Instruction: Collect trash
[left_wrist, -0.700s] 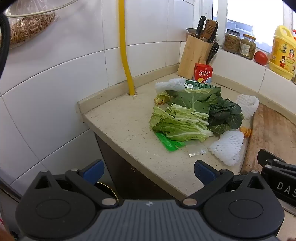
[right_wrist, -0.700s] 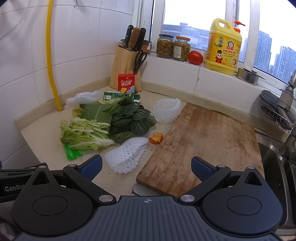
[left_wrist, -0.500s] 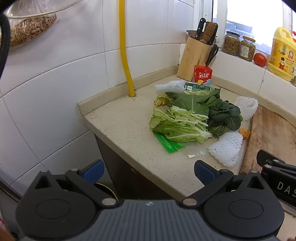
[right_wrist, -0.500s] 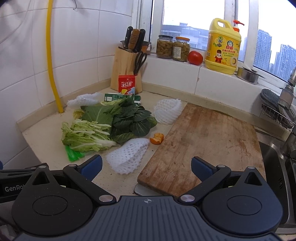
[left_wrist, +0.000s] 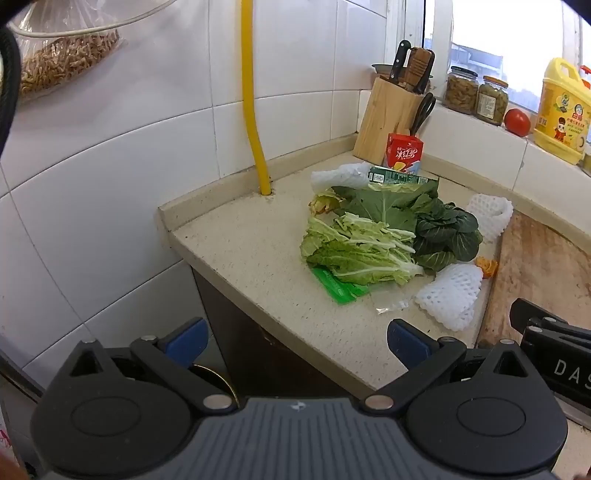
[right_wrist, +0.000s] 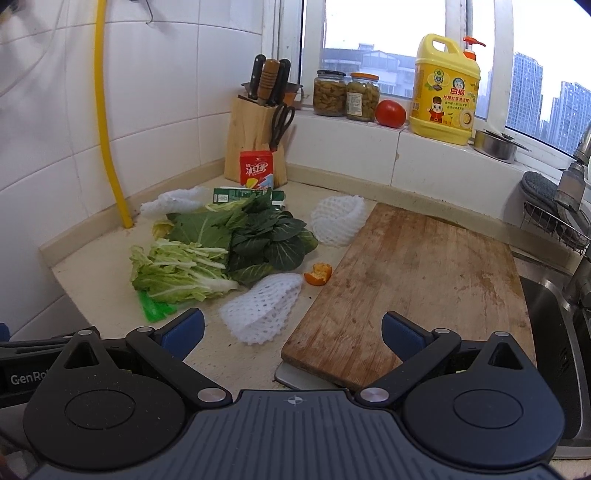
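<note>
White foam net sleeve (right_wrist: 260, 308) (light, squashy) nearest; pinch its edge. Left gripper (left_wrist: 297, 341) and right gripper (right_wrist: 291, 330) both spread, empty.

Both grippers, L (left_wrist: 297, 341) & R (right_wrist: 291, 330), jaws spread wide, nothing held, side by side.

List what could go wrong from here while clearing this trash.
The clear wrapper lies flat beside the cabbage; open fingers may slide off it. The near foam net is soft and may snag. The orange peel touches the cutting board, so a finger could catch its edge.
</note>
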